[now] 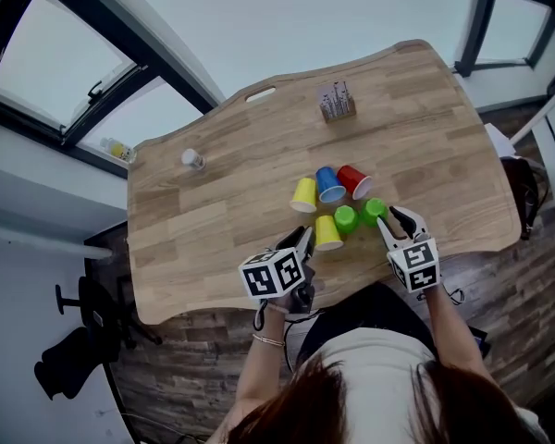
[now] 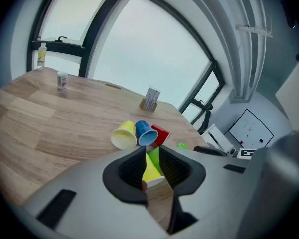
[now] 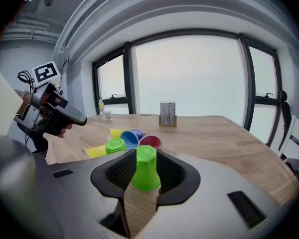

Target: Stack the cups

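**6 cups loose on the table, 1 green cup in the right gripper's grip**

Far across the wooden table, well apart from the cups, a card holder keeps a pack of printed cards upright. A small jar stands towards the left edge. A bottle sits on the window ledge beyond.

The cups cluster near the person's edge. In the back row 3 lie on their sides, close together: the far yellow cup, the blue cup and the red cup. The blue and red mouths face the right gripper, and the blue one shows a pale inside. No cup sits inside another.

The second green cup stands upside down just beside the held one. It is between that cup and the near yellow cup, so it crowds the space between the 2 grippers.

The right gripper is clamped on the green cup. That cup is upside down, its many-sided base on top and its walls flaring downward, with both pads against its sides.

The left gripper has its jaws slightly apart. The near yellow cup lies on its side in the gap, white rim towards the camera, and no clear squeeze shows on it.
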The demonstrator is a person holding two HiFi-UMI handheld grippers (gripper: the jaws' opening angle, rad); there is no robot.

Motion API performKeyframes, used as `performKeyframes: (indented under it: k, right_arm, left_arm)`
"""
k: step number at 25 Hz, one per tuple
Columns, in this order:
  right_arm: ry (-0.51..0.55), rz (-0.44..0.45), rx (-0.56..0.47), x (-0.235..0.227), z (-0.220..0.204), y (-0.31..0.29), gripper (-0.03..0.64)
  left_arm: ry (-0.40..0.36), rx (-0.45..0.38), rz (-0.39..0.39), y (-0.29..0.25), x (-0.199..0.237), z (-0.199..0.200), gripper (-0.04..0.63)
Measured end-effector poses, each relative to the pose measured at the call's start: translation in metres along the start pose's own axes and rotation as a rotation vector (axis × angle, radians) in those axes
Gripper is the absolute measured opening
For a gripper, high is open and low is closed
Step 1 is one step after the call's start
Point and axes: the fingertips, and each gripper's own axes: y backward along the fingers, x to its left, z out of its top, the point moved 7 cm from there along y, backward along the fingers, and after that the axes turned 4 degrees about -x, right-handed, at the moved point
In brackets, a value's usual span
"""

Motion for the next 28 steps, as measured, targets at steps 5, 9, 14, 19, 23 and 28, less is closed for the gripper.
performKeyframes:
  k: [5,9,14,19,23,28]
  right_arm:
    - [-0.010,-0.048,0.006,0.003,0.003,0.011,0.088]
    - [-0.029,-0.085,0.005,0.002,0.006,0.018,0.048]
    - [-0.032,-0.121,0.013,-0.002,0.008,0.027,0.034]
    - [-0.042,-0.157,0.021,-0.009,0.007,0.034,0.029]
    - [-0.049,-0.184,0.031,-0.013,0.005,0.039,0.029]
    - [-0.063,-0.220,0.038,-0.018,0.000,0.045,0.029]
  left_arm:
    - [0.007,0.099,-0.031,-0.008,0.006,0.000,0.109]
    - [0.026,0.198,-0.060,-0.018,0.010,-0.003,0.140]
    - [0.064,0.293,-0.082,-0.034,0.015,-0.009,0.173]
    - [0.084,0.361,-0.089,-0.052,0.021,-0.013,0.202]
    - [0.099,0.414,-0.110,-0.067,0.024,-0.015,0.219]
    - [0.151,0.494,-0.149,-0.084,0.027,-0.021,0.250]
